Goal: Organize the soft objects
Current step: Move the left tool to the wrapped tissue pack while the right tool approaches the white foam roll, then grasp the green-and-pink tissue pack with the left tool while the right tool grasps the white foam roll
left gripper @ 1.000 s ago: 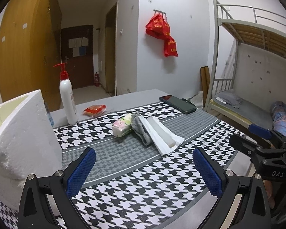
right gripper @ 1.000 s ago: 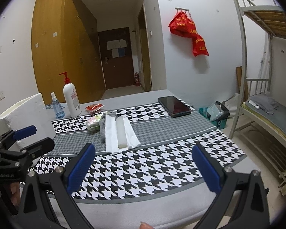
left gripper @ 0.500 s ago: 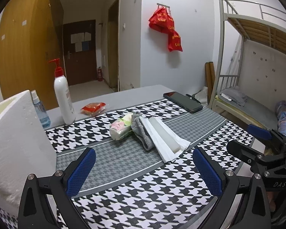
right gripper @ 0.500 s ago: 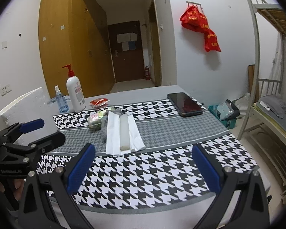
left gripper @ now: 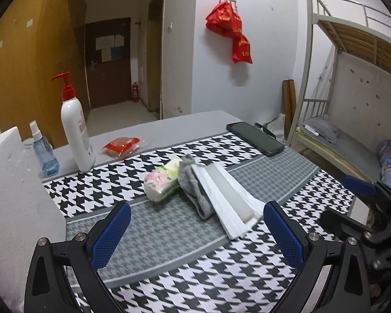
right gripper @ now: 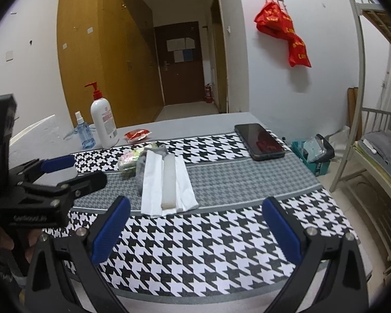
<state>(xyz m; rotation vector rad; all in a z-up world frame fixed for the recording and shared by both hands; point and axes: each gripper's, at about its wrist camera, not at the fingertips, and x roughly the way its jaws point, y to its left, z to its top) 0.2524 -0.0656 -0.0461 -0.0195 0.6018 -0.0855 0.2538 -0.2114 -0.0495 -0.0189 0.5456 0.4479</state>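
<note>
— What had changed in that last second?

— My left gripper (left gripper: 195,237) had swung a little to the right and drawn closer to the pile; the foam block (left gripper: 15,208), which filled more of its view before, had slid toward the left edge. My right gripper (right gripper: 194,230) had eased forward too. Both were spread wide with nothing between the pads, hovering above the worktop (right gripper: 195,242).

— And the soft things?

— Untouched. The tissue pack (left gripper: 161,180), the grey sock (left gripper: 195,190) and the white folded cloth (left gripper: 229,195) lay touching one another in a row on the grey band of the worktop cover, ahead of both grippers. The sock was tucked partly under the cloth. I judged this was only the approach: nothing sorted yet, and the cloth at the near end looked the first pick.

— What else was on the worktop?

— A pump bottle (left gripper: 74,130) and a spray bottle (left gripper: 43,154) at the far left, a red packet (left gripper: 121,144) beside them, a phone (left gripper: 255,138) far right.

— The room?

— A bunk bed (left gripper: 352,83) to the right, red bags (right gripper: 284,31) hung on the white wall, wooden wardrobes (right gripper: 101,52) and a brown door (right gripper: 182,62) down the corridor.
</note>
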